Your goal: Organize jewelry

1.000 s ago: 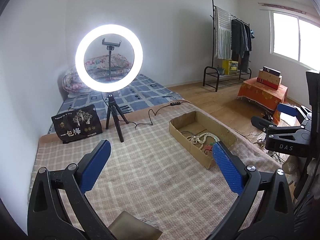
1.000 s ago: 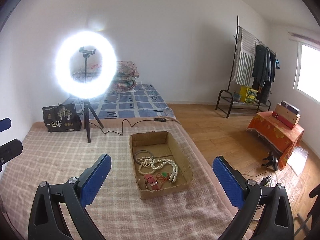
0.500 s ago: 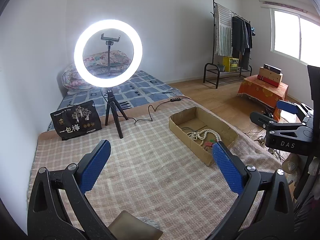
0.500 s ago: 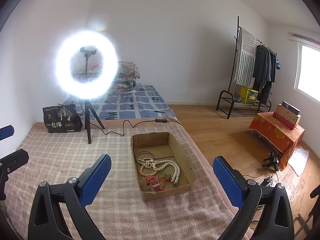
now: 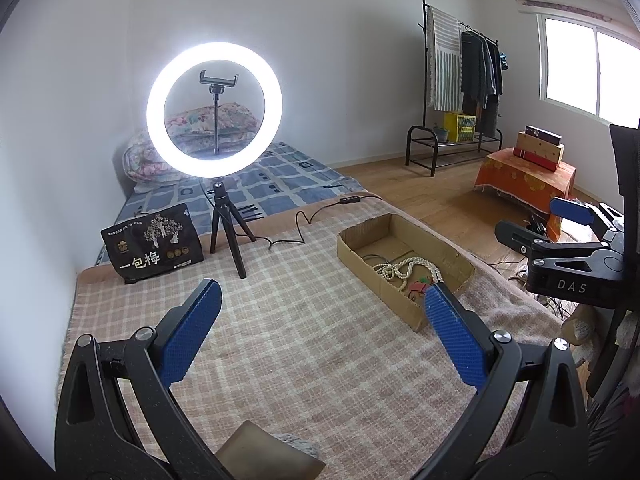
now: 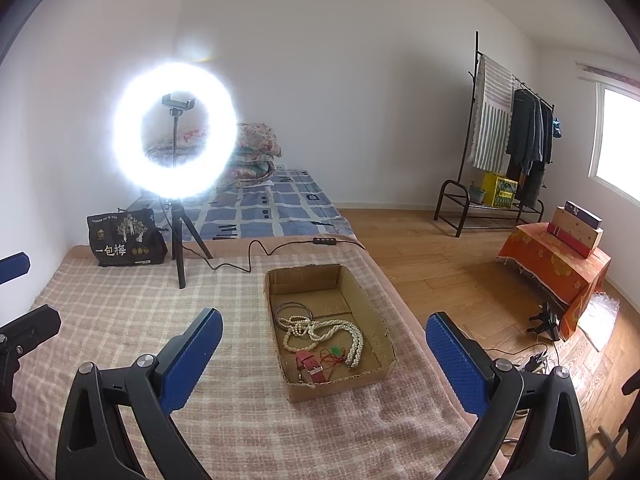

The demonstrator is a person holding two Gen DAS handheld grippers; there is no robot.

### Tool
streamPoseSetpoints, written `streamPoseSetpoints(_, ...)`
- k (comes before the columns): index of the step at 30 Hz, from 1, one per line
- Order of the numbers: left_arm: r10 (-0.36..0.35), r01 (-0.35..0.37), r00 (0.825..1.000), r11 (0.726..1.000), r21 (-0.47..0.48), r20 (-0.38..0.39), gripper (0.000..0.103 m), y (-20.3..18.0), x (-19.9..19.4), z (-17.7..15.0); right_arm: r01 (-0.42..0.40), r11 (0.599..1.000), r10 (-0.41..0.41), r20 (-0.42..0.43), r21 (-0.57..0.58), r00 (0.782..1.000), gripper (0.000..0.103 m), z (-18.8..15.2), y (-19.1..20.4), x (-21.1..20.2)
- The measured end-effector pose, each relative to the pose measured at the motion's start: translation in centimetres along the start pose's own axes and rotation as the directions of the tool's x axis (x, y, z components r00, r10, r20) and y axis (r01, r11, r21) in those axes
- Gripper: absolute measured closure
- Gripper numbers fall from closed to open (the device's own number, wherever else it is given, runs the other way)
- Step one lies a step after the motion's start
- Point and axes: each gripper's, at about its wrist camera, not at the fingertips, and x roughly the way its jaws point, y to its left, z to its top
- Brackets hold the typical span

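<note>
A shallow cardboard box [image 6: 372, 316] lies on the checked blanket [image 6: 120, 312]. In it lie a white pearl necklace [image 6: 320, 330], a dark bangle [image 6: 294, 309], a red watch strap [image 6: 309, 364] and a small green charm on red cord [image 6: 337, 350]. My right gripper [image 6: 324, 340] is open and empty, held above and in front of the box. My left gripper [image 5: 322, 304] is open and empty over the blanket, left of the box [image 5: 452, 256]. The pearls [image 5: 400, 270] show there too. The right gripper [image 5: 568, 232] appears at the left wrist view's right edge.
A lit ring light on a tripod [image 6: 176, 136] stands at the blanket's far side, its cable [image 6: 248, 256] running past the box. A black printed bag [image 6: 124, 238] sits at the back left. A brown object [image 5: 264, 456] lies under my left gripper. Wooden floor [image 6: 460, 280] lies to the right.
Both views have shifted slightly; the box sits a bit lower and nearer in each. Both grippers stay open and empty.
</note>
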Motion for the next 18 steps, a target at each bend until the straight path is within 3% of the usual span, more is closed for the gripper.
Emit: streamPoseSetpoints(18, 0.000, 0.000, 1.000, 1.000, 0.001, -0.002, 0.000, -0.04, 0.01, -0.03, 0.002, 1.000, -0.002, -0.001, 0.000, 1.000, 0.000, -0.02, 0.00, -0.07)
